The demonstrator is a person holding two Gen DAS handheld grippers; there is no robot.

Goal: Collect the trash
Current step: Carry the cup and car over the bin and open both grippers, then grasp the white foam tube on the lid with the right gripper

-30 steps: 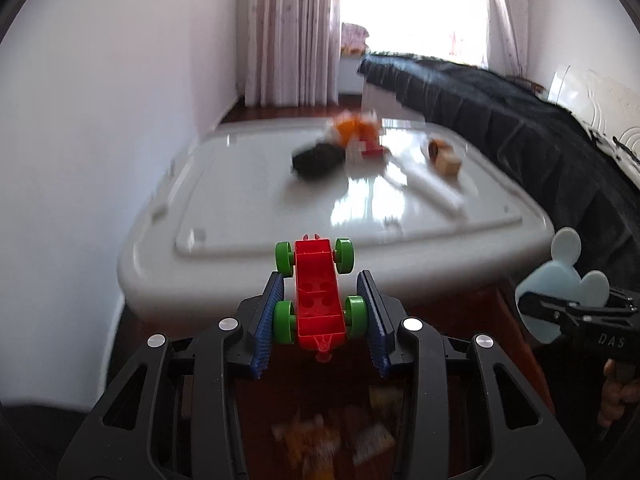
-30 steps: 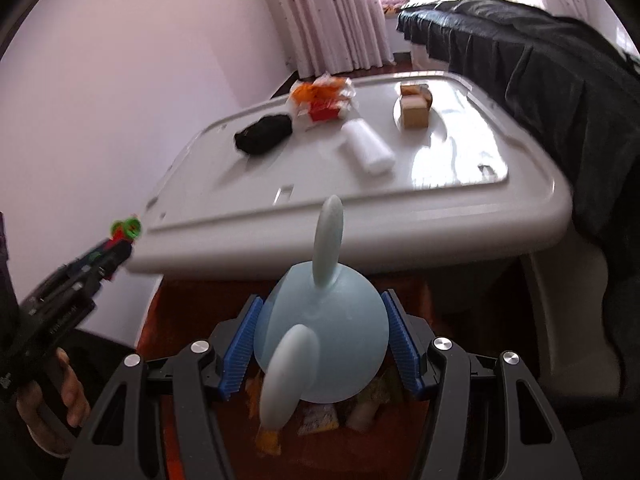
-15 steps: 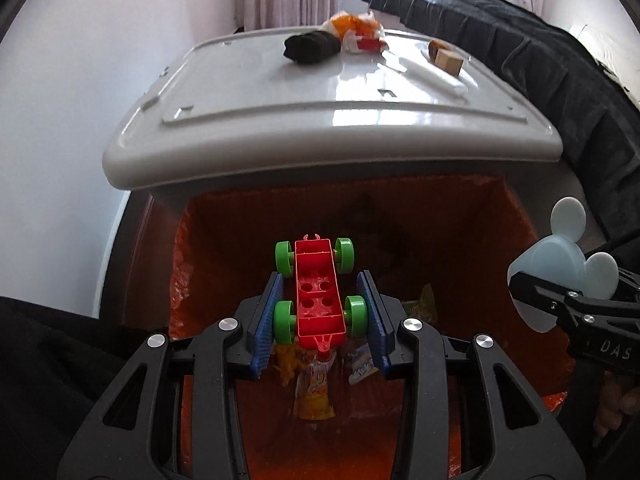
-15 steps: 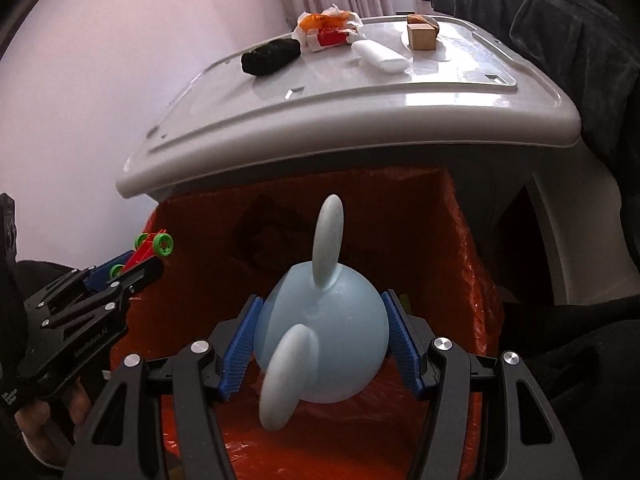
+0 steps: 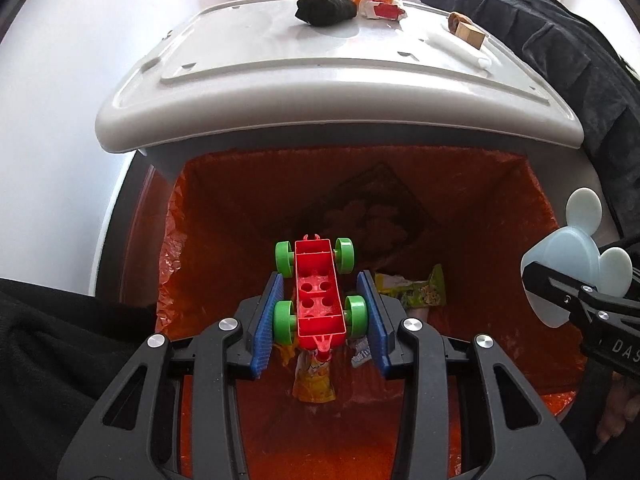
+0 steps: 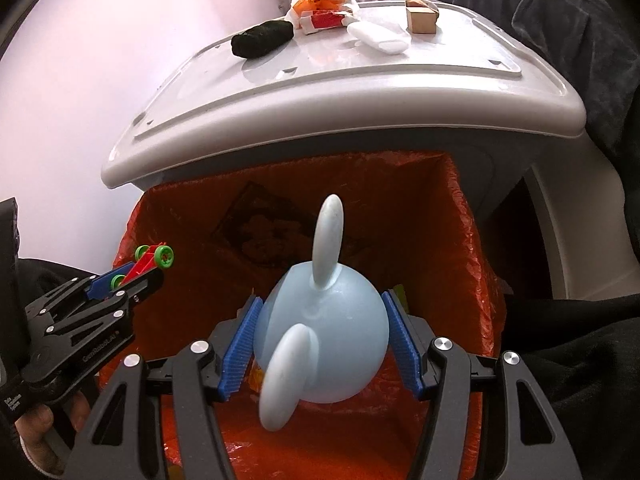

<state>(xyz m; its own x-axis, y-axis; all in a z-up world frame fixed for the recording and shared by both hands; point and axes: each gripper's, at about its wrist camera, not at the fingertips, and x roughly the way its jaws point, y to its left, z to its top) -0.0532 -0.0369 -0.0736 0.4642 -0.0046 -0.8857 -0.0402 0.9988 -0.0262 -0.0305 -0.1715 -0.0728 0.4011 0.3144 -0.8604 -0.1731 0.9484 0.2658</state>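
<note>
Both grippers grip tight: left gripper (image 5: 320, 312) clamps a toy car (image 5: 319, 294), right gripper (image 6: 322, 344) a blue toy (image 6: 322, 340), over the bin (image 5: 532, 248). Next: let go.

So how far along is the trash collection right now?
Done: snack wrappers already lie in the orange-lined bin. In hand: the left gripper holds a red toy car and the right gripper a pale blue eared bowl, both over the bin, not yet dropped. Left: black bundle, crumpled wrappers, white packet and wooden block on the lid.
</note>
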